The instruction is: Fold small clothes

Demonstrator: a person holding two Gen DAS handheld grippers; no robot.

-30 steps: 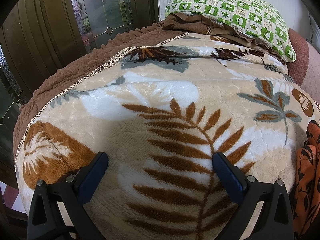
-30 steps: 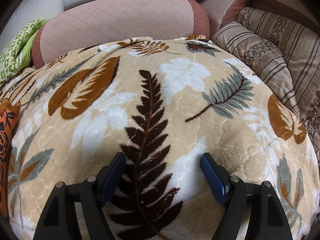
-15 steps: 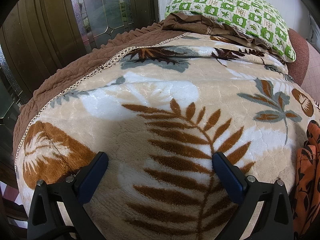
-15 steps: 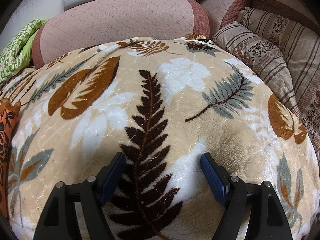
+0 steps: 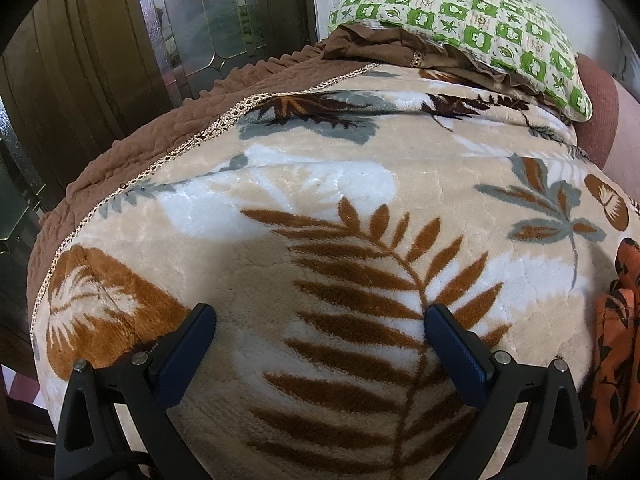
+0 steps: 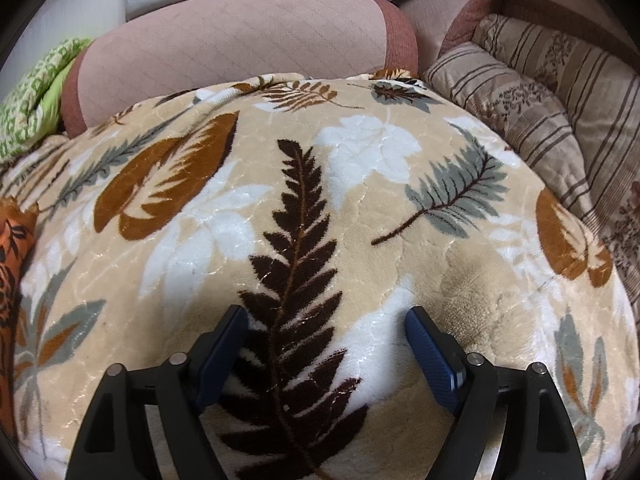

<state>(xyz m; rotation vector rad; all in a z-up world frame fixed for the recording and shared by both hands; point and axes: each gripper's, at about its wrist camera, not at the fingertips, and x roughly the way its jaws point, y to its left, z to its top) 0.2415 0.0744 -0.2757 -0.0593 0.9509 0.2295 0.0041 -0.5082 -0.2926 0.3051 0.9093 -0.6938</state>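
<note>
A leaf-patterned blanket [image 5: 320, 200] covers the bed. At its far end lies a green checked pillow [image 5: 460, 20]. An orange patterned garment [image 5: 616, 340] lies on the blanket's right side in the left view. Left gripper [image 5: 320, 320] and right gripper [image 6: 326, 320] hover over the blanket, jaws wide, empty; the right's have just been opening.

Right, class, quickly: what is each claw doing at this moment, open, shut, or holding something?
Left claw: open, holding nothing, over the leaf-print blanket.
Right claw: open, holding nothing; its jaws have just opened a little further.
</note>
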